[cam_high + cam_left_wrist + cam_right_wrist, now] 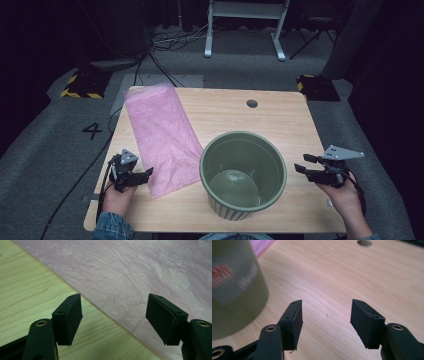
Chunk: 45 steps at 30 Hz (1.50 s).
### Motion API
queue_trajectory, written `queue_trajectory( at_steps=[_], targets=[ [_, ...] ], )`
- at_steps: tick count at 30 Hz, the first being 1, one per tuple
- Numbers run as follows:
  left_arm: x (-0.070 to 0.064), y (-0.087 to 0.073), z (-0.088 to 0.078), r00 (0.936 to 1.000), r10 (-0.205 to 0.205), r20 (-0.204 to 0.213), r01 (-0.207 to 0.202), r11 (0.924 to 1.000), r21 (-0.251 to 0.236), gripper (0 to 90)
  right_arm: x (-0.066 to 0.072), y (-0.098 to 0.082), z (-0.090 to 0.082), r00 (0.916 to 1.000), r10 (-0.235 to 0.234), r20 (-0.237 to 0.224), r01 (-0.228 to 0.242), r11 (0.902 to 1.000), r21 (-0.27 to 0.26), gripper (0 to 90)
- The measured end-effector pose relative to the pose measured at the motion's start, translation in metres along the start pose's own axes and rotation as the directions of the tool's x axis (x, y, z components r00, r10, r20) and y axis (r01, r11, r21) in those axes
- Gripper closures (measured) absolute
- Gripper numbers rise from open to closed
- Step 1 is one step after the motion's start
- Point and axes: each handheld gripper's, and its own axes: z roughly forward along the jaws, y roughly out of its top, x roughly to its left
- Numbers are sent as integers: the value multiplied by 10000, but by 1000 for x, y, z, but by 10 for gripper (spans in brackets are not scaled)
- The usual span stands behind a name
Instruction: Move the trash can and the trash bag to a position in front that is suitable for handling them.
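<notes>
Centrally, green pot (243,175) upright on table (280,115), pink bag (162,137) alongside.

Both tongs (150,172) (301,163) agape, empty

A round hole (252,103) pierces the wooden table (280,115).

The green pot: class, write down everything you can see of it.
The green pot is a round, olive-green bucket-like container that looks like plastic, with a thick rolled rim and a ribbed lower wall. It stands upright and empty, its smooth inside and flat bottom showing. It sits near the front middle of the wooden table. The pink bag lies just to its left, its edge at or under the rim. In the right gripper view, blurred red and white print shows on its side. Neither gripper touches it.
</notes>
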Motion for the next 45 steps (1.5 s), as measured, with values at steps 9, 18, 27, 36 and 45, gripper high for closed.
queue_trajectory(
  at_steps=[9, 18, 27, 36, 45],
  targets=[
    [2, -1, 2, 10000, -16, -59, 17, 9998, 184, 285, -7, -41, 35, 9999, 93, 111, -99, 9983, 572, 468],
    [5, -2, 1, 9994, -355, 15, 355, 9993, -140, 269, -9, -57, 47, 9975, 267, 658, -318, 9964, 780, 410],
    [7, 8, 2, 9992, -392, 14, 392, 9992, -14, 269, -9, -57, 55, 9969, 484, 618, -520, 9969, 583, 295],
    [33, 31, 12, 9957, -788, -494, 812, 9955, 485, 269, -8, -56, 57, 9964, 524, 672, -565, 9966, 595, 282],
    [52, 61, 44, 9865, -901, -1365, 1067, 9870, 1201, 257, -8, -56, 57, 9964, 518, 674, -558, 9967, 594, 282]
  ],
)
